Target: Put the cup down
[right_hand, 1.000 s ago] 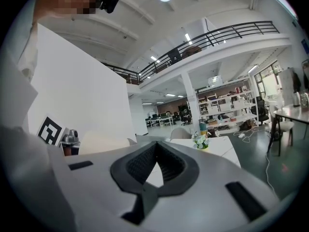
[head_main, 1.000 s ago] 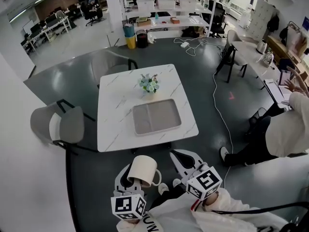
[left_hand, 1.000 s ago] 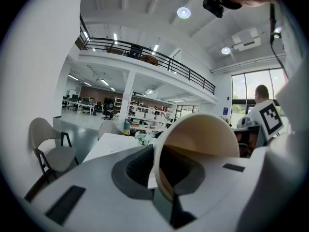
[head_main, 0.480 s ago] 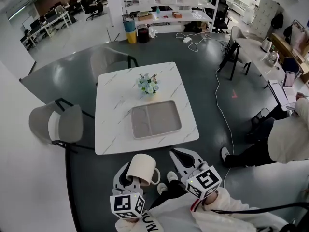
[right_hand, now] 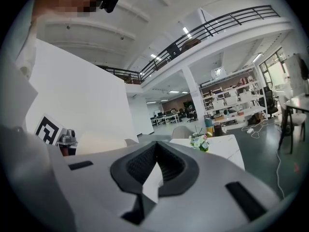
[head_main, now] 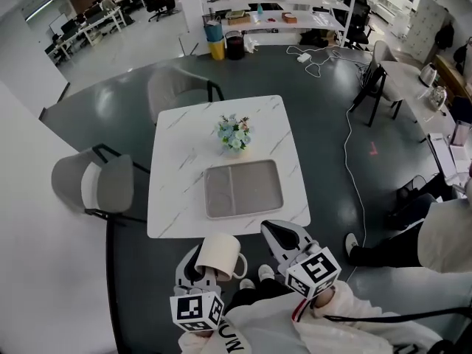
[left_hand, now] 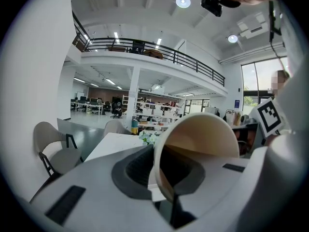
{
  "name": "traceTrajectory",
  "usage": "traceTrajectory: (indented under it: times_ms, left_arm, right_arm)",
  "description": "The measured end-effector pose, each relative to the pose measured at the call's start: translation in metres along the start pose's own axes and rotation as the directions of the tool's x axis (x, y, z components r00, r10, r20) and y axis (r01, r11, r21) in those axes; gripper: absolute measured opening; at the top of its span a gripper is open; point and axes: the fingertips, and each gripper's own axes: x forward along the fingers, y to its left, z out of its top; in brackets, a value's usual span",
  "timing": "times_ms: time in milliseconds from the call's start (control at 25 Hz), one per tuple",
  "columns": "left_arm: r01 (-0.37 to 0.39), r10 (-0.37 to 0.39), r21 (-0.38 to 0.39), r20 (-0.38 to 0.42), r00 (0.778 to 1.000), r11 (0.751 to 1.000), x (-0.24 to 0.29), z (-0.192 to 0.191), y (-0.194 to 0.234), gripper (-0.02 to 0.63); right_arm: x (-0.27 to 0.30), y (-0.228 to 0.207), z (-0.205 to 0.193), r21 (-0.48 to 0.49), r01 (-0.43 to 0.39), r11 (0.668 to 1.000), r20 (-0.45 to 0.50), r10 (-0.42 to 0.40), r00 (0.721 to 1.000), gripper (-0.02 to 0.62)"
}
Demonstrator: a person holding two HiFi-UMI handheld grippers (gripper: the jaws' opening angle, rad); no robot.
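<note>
White sweatshirt [head_main: 274,324] (red-striped cuff [head_main: 298,314], black lettering [head_main: 233,338])

- One table [head_main: 177,161].
- One tray [head_main: 244,164] on the table.
- One posy [head_main: 234,133] on the table.
- Two chairs [head_main: 99,186], [head_main: 169,91] beside the table.
- One cup [head_main: 218,255] off the table.
- Two grippers: left gripper [head_main: 200,265], right gripper [head_main: 280,234].

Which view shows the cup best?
Head view: the whole cup, handle included, shows in the left gripper, not yet on the table. Left gripper view fills with its rim and wall only, pinched between the fingers. Right gripper view catches just a pale sliver, probably it.
</note>
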Motion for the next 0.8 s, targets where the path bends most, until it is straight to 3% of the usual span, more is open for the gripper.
traceTrajectory:
  times_ms: [800]
  left_arm:
    - [0.046, -0.041, 0.082, -0.063, 0.997, 0.996, 0.054, 0.015, 0.023, 0.046]
  right_arm:
    - [0.041, -0.033, 0.006, 0.006, 0.071, 0.997, -0.010, -0.071, 0.997, 0.005]
